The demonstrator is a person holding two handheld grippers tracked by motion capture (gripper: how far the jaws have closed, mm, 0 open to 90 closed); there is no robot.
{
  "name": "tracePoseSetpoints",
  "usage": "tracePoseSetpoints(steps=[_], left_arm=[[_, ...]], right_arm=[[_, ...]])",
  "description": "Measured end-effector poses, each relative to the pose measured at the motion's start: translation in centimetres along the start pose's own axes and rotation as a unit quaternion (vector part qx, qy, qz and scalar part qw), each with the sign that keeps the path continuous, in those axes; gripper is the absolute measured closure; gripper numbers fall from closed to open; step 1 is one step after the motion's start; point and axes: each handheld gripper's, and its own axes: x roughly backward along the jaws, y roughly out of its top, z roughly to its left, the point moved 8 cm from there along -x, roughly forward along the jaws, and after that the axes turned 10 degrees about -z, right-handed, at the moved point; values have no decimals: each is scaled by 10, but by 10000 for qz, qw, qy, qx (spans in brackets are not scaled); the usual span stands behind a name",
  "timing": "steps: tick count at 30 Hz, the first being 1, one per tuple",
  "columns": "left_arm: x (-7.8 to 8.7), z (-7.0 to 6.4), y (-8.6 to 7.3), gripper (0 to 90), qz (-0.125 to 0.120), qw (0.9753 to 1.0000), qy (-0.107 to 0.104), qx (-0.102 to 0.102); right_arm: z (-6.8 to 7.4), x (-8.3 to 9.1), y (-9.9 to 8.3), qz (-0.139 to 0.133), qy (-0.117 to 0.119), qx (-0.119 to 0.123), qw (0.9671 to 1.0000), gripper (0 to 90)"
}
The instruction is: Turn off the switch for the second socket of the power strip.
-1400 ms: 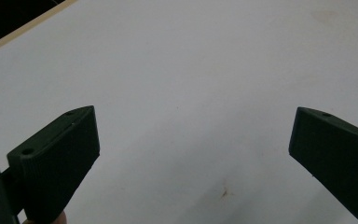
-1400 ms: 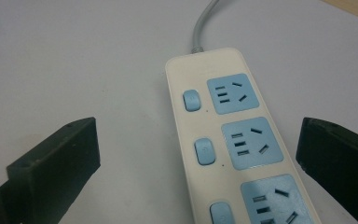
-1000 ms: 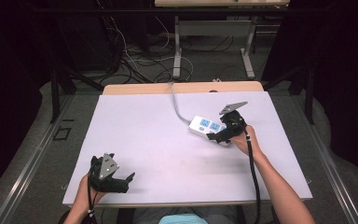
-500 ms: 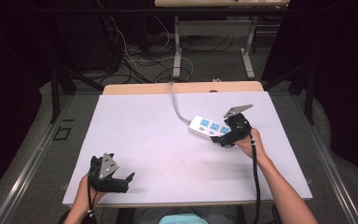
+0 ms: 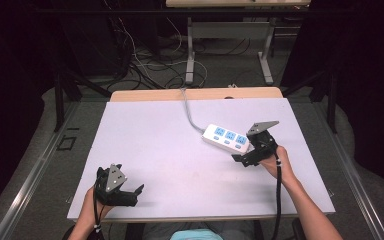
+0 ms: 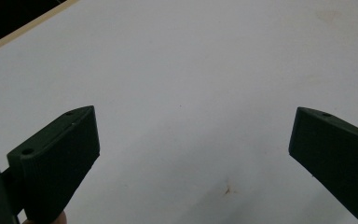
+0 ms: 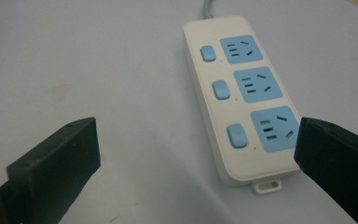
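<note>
High view: white table with a white power strip toward the far right, lying at a slant. Three blue sockets on the strip, each with a blue switch beside it. Grey cord runs from the strip's far end over the table's back edge. Right gripper sits just beside the strip's near end, held by the right hand, jaws pointing at the strip; touching or a hair apart, can't tell from here. Grey plate on top of it. Left gripper rests at the near-left corner of the table, well apart from the strip, held by the left hand, jaws pointing right. Floor behind the table has a tangle of cables and a second table's legs.

Left gripper view: jaws spread wide, nothing between them, bare table below. Small brown speck on the surface near the jaws.

Right gripper view: jaws spread wide, gripping nothing. Strip lies ahead and to the right, its near end by the right jaw, which overlaps the nearest socket's corner. Small mounting tab at the strip's near end. Sockets all vacant, no plugs in them. Cord leaves at the far end.
</note>
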Motion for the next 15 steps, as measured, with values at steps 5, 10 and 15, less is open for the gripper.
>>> tracePoseSetpoints(steps=[5,10,15], left_arm=[[0,0,0,17,-11,10000,-14,1],[0,-1,0,17,-4,10000,-16,1],[0,0,0,17,1,10000,-14,-7]], right_arm=[[6,11,-9,-50,-36,49,10000,0],[10,21,-19,71,-107,65,9999,0],[13,28,-27,86,-167,48,9998,0]])
